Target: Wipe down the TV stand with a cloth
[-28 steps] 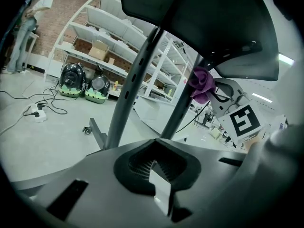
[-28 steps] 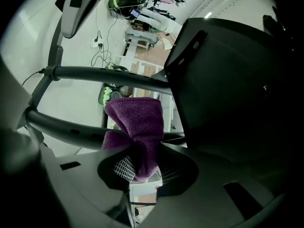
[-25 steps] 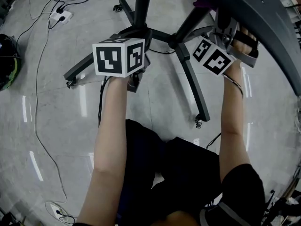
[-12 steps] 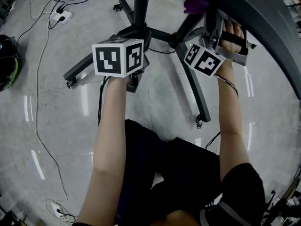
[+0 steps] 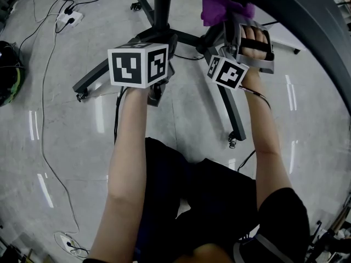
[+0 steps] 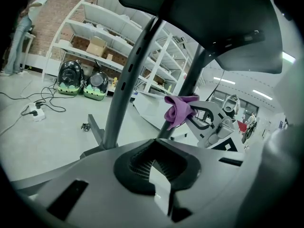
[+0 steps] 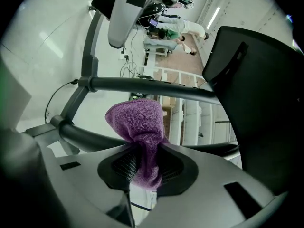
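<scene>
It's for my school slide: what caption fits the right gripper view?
The right gripper pinches a purple cloth near the stand's bar.

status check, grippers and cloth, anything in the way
Right gripper shut on purple cloth, up by the TV stand frame, contact unclear. Left gripper shut, empty, over the stand's base. Nothing blocking.

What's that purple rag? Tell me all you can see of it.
The purple cloth looks like soft, looped microfibre, plain violet. It is bunched and pinched between the shut jaws of the right gripper, a rounded fold puffing out ahead, a tail hanging behind. It is held off the floor beside the TV stand; contact cannot be told.
</scene>
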Action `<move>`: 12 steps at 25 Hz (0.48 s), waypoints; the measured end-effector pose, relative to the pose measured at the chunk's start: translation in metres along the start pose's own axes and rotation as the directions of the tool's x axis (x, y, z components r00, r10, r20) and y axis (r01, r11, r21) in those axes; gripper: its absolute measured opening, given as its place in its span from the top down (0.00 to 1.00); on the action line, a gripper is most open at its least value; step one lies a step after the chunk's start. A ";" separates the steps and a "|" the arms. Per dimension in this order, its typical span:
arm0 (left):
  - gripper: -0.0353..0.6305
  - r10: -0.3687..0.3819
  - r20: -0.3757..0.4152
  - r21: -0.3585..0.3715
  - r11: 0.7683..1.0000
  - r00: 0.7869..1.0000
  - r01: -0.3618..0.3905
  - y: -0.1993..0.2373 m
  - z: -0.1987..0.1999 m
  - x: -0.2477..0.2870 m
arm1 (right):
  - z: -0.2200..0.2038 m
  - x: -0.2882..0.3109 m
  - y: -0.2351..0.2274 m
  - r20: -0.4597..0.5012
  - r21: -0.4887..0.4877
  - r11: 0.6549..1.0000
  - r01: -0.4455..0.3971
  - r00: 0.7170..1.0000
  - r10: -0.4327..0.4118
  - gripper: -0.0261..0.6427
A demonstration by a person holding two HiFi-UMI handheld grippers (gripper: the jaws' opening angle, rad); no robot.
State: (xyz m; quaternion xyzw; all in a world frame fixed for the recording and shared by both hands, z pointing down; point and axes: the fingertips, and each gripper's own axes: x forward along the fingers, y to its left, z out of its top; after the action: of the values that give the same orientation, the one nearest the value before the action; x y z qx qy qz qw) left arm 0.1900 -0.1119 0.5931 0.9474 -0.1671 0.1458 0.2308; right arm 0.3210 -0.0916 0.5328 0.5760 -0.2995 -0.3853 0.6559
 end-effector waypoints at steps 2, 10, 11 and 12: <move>0.94 0.003 -0.002 -0.002 1.000 1.000 -0.003 0.001 -0.001 0.001 | 0.003 0.001 0.012 0.008 -0.005 1.000 -0.022 1.000 0.022 0.80; 0.94 0.007 -0.013 -0.003 1.000 1.000 -0.007 0.003 -0.004 0.004 | 0.010 0.003 0.040 0.026 -0.018 0.997 -0.072 0.997 0.072 0.80; 0.94 0.005 -0.014 -0.002 1.000 1.000 -0.005 0.003 -0.005 0.004 | 0.011 0.003 0.044 0.028 -0.019 0.997 -0.080 0.996 0.080 0.80; 0.94 0.003 -0.015 -0.002 1.000 1.000 -0.003 0.002 -0.005 0.005 | 0.012 0.003 0.048 0.031 -0.021 0.996 -0.089 0.996 0.089 0.80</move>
State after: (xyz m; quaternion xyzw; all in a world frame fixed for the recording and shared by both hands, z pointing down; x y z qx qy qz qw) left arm 0.1924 -0.1122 0.6002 0.9458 -0.1670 0.1534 0.2325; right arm 0.3198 -0.0984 0.5824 0.5495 -0.3313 -0.3677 0.6731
